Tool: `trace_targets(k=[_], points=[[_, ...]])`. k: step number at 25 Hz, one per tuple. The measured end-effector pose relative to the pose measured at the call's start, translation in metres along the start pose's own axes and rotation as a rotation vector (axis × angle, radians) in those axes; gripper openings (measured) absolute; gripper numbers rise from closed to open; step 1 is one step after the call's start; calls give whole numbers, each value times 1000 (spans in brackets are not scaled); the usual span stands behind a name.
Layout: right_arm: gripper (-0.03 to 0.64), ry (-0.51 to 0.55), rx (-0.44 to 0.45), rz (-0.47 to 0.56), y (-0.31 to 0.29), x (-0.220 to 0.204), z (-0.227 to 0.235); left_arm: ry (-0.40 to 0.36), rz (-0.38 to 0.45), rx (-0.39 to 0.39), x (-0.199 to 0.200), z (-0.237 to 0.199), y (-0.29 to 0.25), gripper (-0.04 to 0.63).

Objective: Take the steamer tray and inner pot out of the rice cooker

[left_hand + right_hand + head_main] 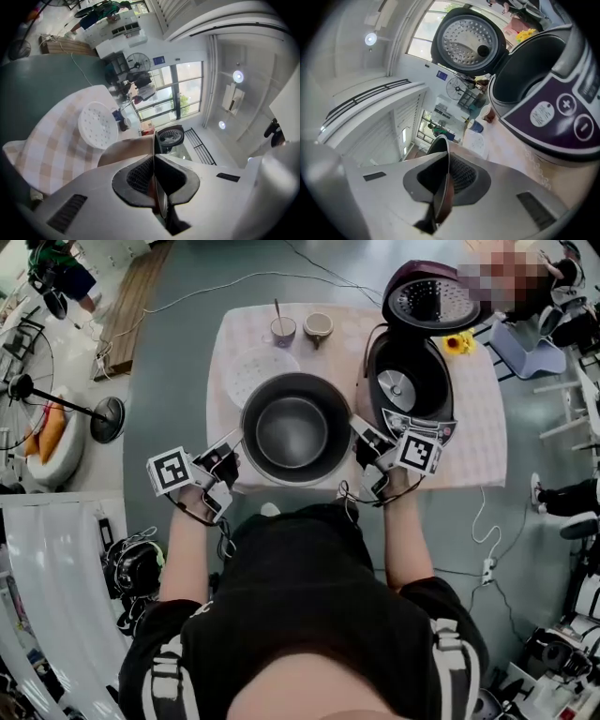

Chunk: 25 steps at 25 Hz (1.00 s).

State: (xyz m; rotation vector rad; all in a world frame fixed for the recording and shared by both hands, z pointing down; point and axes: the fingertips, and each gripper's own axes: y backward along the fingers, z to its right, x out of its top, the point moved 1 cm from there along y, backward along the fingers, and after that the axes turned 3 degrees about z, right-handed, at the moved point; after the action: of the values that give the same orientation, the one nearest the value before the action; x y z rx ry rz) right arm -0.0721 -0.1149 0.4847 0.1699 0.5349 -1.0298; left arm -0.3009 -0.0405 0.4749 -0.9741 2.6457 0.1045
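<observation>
Tabletop (478,427): small, squarish, under a pale pink-and-white checked cloth. Grey-green floor all round, with a white cable trailing across it.

Near edge: inner pot (292,427), dark metal, out of the cooker and carried between both grippers. Left gripper (236,448) has its jaws clamped on the pot's left rim. Right gripper (362,433) has its jaws clamped on the right rim. In each gripper view the thin rim is pinched between the pads. Cannot tell whether the pot's base touches the cloth.

Behind the pot, to the left: white perforated steamer tray (261,369), flat on the cloth, its near side hidden by the pot.

To the right: rice cooker (410,385), lid (433,298) up, heating plate showing.

Far edge: purple cup (283,331) with a stick in it, tan cup (318,327) beside it.

Off to the left, on the floor: standing fan (56,407).
</observation>
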Motion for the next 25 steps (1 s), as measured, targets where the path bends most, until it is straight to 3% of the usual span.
trace_targets(k=[3, 5, 9, 16, 25], points=[[12, 68, -190, -30, 23, -11, 38, 27, -36, 4, -16, -14, -1, 11], [12, 61, -242, -39, 31, -23, 51, 37, -58, 13, -24, -25, 0, 11], [12, -34, -221, -22, 28, -48, 60, 39, -90, 90, -33, -55, 8, 11], [12, -88, -241, -31, 22, -79, 76, 58, -108, 159, -42, -89, 22, 11], [12, -99, -264, -38, 6, -82, 90, 111, -79, 160, -34, -111, 21, 11]])
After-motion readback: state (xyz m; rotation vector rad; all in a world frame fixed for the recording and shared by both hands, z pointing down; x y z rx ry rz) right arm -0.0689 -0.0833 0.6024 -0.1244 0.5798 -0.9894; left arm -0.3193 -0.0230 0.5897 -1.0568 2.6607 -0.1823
